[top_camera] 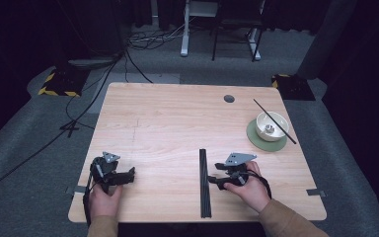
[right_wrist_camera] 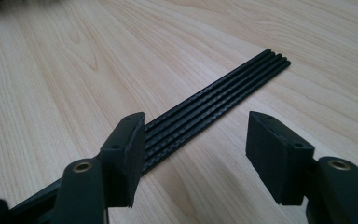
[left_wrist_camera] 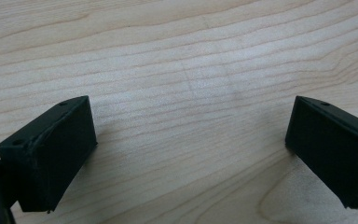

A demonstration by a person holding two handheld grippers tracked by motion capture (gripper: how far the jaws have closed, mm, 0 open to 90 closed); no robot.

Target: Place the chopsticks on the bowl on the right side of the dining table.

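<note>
Right gripper over a bundle of black rods

No brand or writing is readable. Five black rods [right_wrist_camera: 223, 93] lie side by side, touching, near the table's [top_camera: 168, 118] front edge. The right gripper [right_wrist_camera: 196, 154] hangs just above them, jaws wide, nothing held. The left gripper [left_wrist_camera: 191, 149], also wide, holds nothing. One bowl [top_camera: 271, 126] stands far right.

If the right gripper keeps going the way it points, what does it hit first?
Most likely the bundle of black rods lying on the table: the right gripper, jaws open, points down at them, with the rods passing under its left jaw. Depth is hard to judge.
</note>
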